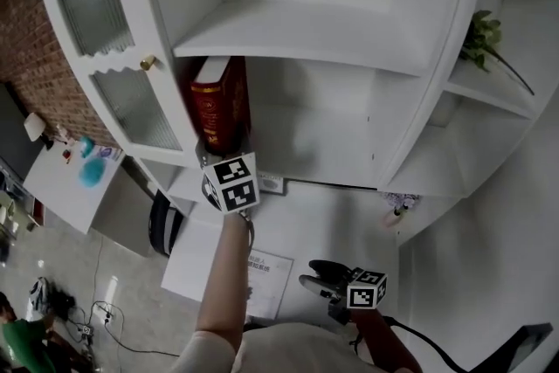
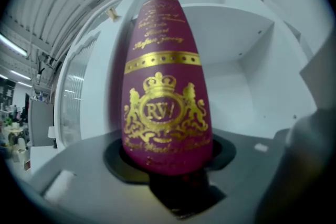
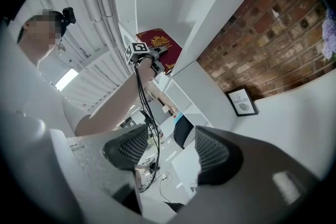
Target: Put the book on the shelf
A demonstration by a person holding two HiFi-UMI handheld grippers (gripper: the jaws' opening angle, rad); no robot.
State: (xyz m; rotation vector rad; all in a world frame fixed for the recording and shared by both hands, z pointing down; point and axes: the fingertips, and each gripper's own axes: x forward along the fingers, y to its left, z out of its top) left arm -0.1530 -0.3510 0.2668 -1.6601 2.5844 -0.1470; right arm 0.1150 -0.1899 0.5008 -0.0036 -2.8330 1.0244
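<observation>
1 book [image 2: 167,92] (L tool [image 2: 169,173] gripping), 1 shelf [image 1: 297,29]

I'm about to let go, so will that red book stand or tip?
Probably stiff: the red book is straight though the left hand-held gripper holds only its lower end. Looks thick, so likely stands unaided; tall, so a nudge might tip it.

Red brick wall [image 3: 273,34] (framed print [image 3: 242,102] beside it), grey floor [image 1: 54,268] with cables [image 1: 103,308].

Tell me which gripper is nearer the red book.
Left. The left gripper is clamped on the book, holding it upright in the white shelf. The right gripper is back near the person's body, well clear of it, jaws open and empty.
</observation>
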